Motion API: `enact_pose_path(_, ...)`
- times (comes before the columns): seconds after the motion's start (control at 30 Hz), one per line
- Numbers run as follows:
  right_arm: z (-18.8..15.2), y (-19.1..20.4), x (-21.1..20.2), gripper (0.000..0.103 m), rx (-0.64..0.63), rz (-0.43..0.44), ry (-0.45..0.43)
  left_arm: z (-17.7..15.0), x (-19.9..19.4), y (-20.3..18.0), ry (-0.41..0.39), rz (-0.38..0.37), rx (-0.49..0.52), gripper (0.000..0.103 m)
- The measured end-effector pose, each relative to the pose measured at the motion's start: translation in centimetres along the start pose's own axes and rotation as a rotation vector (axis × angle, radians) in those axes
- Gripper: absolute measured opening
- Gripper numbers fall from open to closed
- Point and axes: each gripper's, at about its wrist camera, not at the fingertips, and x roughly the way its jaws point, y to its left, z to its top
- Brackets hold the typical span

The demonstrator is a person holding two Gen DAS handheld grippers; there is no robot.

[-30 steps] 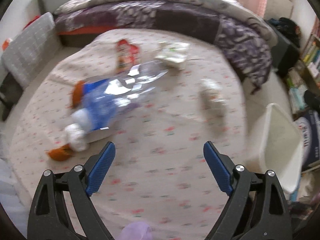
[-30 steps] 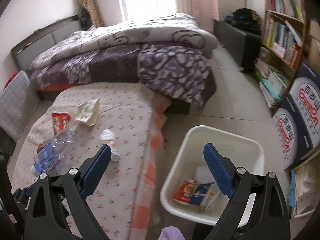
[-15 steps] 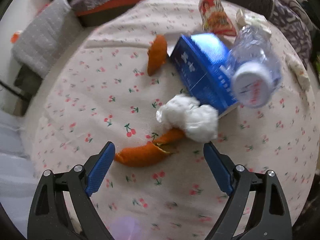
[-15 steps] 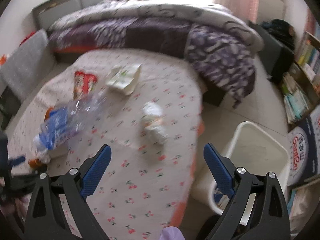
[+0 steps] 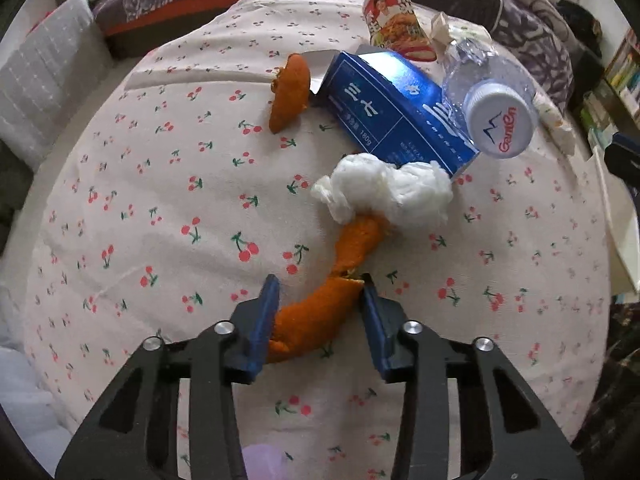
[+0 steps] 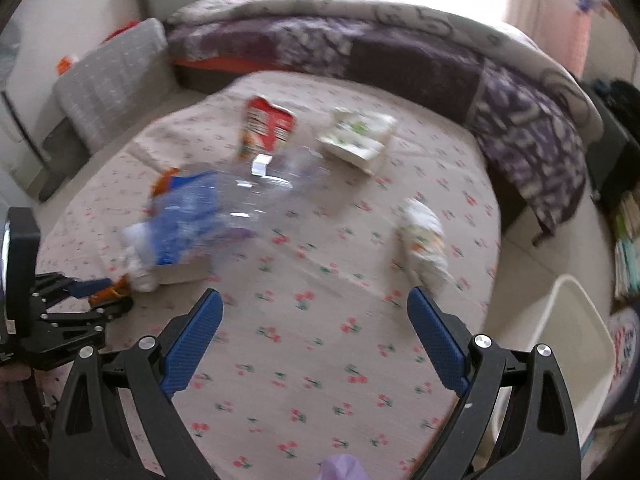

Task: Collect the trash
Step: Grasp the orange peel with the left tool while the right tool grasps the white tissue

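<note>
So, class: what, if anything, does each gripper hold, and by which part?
Left gripper is closing around the orange peel, across its near end. Right gripper holds nothing.

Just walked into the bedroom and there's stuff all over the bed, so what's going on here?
A person with a gripper in each hand is clearing trash off the bed. The left gripper is closing around a long orange peel, which lies between its jaws beside a wad of tissue, a blue carton and a plastic bottle. The right gripper hovers open and empty over the sheet. A white bin waits beside the bed.
</note>
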Motion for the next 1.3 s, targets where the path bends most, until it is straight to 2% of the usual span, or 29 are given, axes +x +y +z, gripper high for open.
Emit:
enact_pose_path(0.07, 0.2, 1.7, -0.7, 0.091, -0.048, 0.045, -0.045, -0.5, -0.5, 0.4, -0.008, -0.002, -0.032, 0.025)
enact_pose_path(0.1, 0.3, 2.5, -1.0, 0.091, -0.072, 0.067, -0.068, -0.7, -1.0, 0.6, -0.014, -0.002, -0.053, 0.024)
enact_pose_path(0.23, 0.4, 6.1, -2.1, 0.091, -0.192, 0.152, -0.133, -1.1, -3.2, 2.6, -0.055, 0.023, -0.149, 0.021)
enact_pose_path(0.33, 0.0, 9.3, -2.3, 0.091, -0.300, 0.210, -0.141, -1.0, -5.2, 4.5, -0.093, 0.052, -0.242, 0.021)
enact_pose_path(0.47, -0.8, 14.1, -1.0, 0.088, -0.446, 0.236, -0.105, -1.4, -8.5, 6.5, -0.157, 0.088, -0.357, 0.021)
enact_pose_path(0.6, -1.5, 17.3, 2.3, 0.084, -0.517, 0.225, -0.006, -1.4, -10.1, 7.5, -0.184, 0.098, -0.402, 0.021)
enact_pose_path(0.8, -1.9, 17.9, 6.9, 0.071, -0.517, 0.205, 0.108, -2.0, -10.2, 8.7, -0.176, 0.115, -0.421, 0.021)
enact_pose_path(0.9, -1.8, 18.0, 8.4, 0.060, -0.503, 0.202, 0.131, -2.3, -9.7, 9.4, -0.160, 0.122, -0.439, 0.021)
enact_pose_path(0.97, -1.8, 18.1, 9.1, 0.039, -0.495, 0.203, 0.143, -2.4, -9.4, 9.7, -0.155, 0.123, -0.450, 0.021)
enact_pose_path(1.03, -1.7, 17.9, 9.0, 0.033, -0.476, 0.209, 0.132, -2.5, -9.2, 9.8, -0.155, 0.124, -0.457, 0.021)
enact_pose_path(1.1, -1.7, 18.0, 8.5, 0.032, -0.493, 0.182, 0.103, -2.5, -9.2, 9.7, -0.164, 0.122, -0.463, 0.021)
enact_pose_path(1.3, -1.3, 17.8, 5.1, 0.031, -0.471, 0.191, -0.002, -2.2, -10.0, 9.0, -0.211, 0.125, -0.473, 0.021)
